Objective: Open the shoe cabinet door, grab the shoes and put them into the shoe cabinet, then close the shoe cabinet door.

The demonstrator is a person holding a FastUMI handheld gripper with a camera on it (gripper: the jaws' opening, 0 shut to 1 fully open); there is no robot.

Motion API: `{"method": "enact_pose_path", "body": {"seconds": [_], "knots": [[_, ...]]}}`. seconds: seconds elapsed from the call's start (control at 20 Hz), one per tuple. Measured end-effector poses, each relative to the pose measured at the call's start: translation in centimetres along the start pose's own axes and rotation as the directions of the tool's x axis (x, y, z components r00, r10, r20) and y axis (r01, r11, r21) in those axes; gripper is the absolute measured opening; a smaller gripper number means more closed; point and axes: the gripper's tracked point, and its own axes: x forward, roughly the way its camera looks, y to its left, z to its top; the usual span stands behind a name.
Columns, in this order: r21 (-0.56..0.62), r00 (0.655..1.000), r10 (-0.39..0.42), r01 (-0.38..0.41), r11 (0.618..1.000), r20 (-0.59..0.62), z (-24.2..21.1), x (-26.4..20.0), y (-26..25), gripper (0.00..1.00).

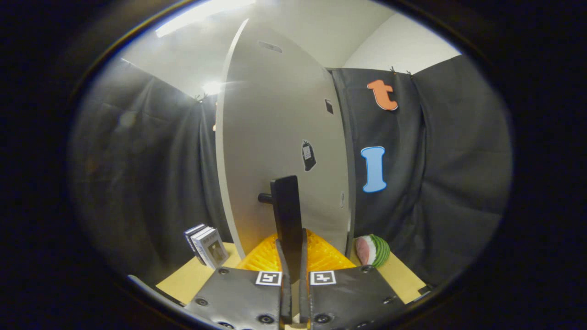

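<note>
Tool [293, 275] fingers are seen drawn close together, pinching the lower end of the black door handle [286, 220] between them. Handle's long axis runs upright, straight ahead of the fingers; its round standoff meets the shoe cabinet door [279, 133] just beyond. The door is seen nearly face-on, its left edge bowed toward the camera; whether it stands ajar cannot be told. An orange ribbed item [321, 256] is seen below the door, behind the fingers; shoes cannot be made out. On the desk [192, 279], small boxes [208, 247] lie left and a watermelon slice toy [373, 250] right. Judged: the door is swung by the gripped handle next.
</note>
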Motion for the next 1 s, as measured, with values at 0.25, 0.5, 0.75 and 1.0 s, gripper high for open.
{"method": "enact_pose_path", "body": {"seconds": [0.25, 0.5, 0.75, 1.0], "knots": [[-0.009, 1.000, 0.012, -0.012, 1.000, 0.006, 0.2, -1.0, -2.3, 0.08], [-0.005, 1.000, 0.001, -0.001, 1.000, 0.002, 0.2, -1.7, -5.0, 0.06], [0.014, 0.999, -0.040, 0.040, 0.999, 0.010, 0.5, -2.3, -7.9, 0.03], [0.036, 0.996, -0.086, 0.085, 0.996, 0.007, 0.5, -2.7, -10.9, 0.02]]}}
